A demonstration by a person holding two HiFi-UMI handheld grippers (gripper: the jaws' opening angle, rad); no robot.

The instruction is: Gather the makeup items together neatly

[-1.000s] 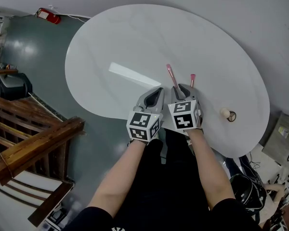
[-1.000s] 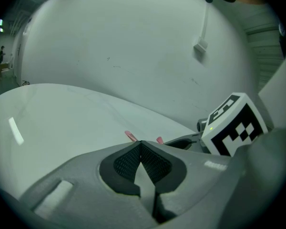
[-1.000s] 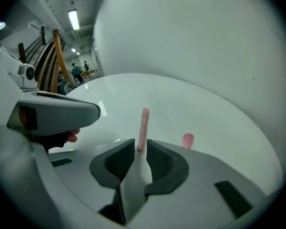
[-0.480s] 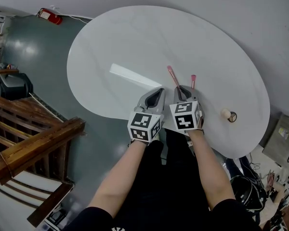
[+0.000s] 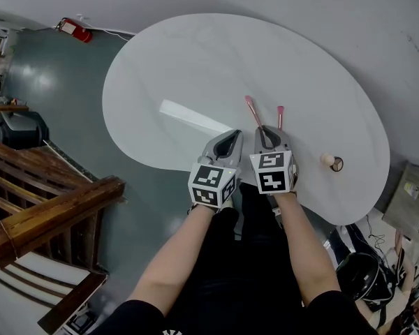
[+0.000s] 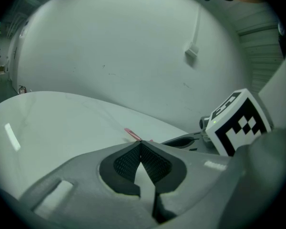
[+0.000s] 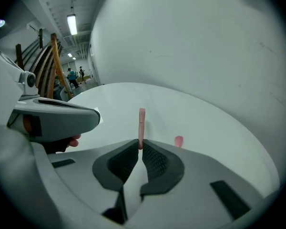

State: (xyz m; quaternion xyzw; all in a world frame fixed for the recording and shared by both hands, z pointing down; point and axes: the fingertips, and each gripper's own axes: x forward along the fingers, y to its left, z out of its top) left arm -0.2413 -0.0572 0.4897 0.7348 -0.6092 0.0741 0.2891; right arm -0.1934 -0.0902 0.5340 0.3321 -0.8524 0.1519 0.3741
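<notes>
Right gripper (image 5: pixel 262 127) jaws just closed on the pink stick (image 5: pixel 252 110), pinching its near end.
Left gripper (image 5: pixel 232 132) shut, empty, close beside. Second pink stick (image 5: pixel 280 116) just right of the tips; beige piece (image 5: pixel 326 160) farther right, on the table (image 5: pixel 195 61).

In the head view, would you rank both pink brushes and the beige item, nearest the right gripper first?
1. Longer pink brush: the right gripper's fingers just closed on it.
2. Shorter pink brush, just right.
3. Beige item, far right.
</notes>
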